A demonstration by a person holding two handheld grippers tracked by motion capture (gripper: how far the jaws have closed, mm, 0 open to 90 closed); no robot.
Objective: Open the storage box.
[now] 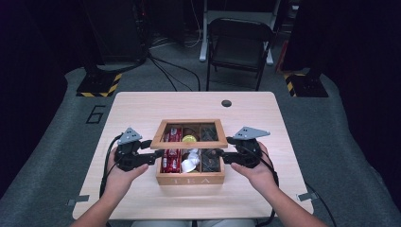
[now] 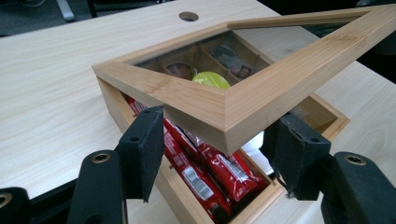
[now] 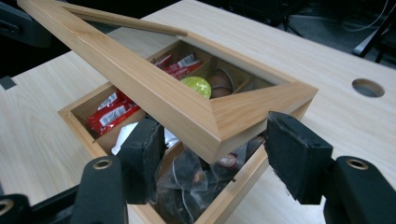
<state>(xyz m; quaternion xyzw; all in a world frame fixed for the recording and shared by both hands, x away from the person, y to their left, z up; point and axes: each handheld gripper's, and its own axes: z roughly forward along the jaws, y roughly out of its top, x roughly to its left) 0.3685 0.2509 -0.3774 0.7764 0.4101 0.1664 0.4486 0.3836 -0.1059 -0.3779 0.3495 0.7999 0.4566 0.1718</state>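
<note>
On the table (image 1: pixel 142 106), near the person's edge, sits a wooden tea box (image 1: pixel 190 178) with its glass-windowed lid (image 1: pixel 189 143) part raised, front edge up, back edge at the hinge side. Left gripper (image 1: pixel 153 156) has its jaws around the lid's front left corner, right gripper (image 1: pixel 222 156) around the front right corner. Both gripper views show the pads straddling a corner with gaps showing, so I cannot tell whether they clamp the frame or just carry it from below.

Step in hand, I judge: swinging the lid open. To do it well, raise both corners evenly so the frame does not twist, follow the hinge arc back and up, and keep the base from sliding or tipping.

Inside: red snack bars (image 2: pixel 205 175) in the left compartment, a yellow-green capsule (image 2: pixel 211 79) in the middle, dark tea sachets (image 3: pixel 187 184) at the right, something white (image 1: pixel 190 163) in the centre front. Table has a cable hole (image 1: pixel 226 103); a folding chair (image 1: pixel 239 45) stands well beyond. Nothing blocks the lid's swing; the main risk is a corner slipping off the pads.
</note>
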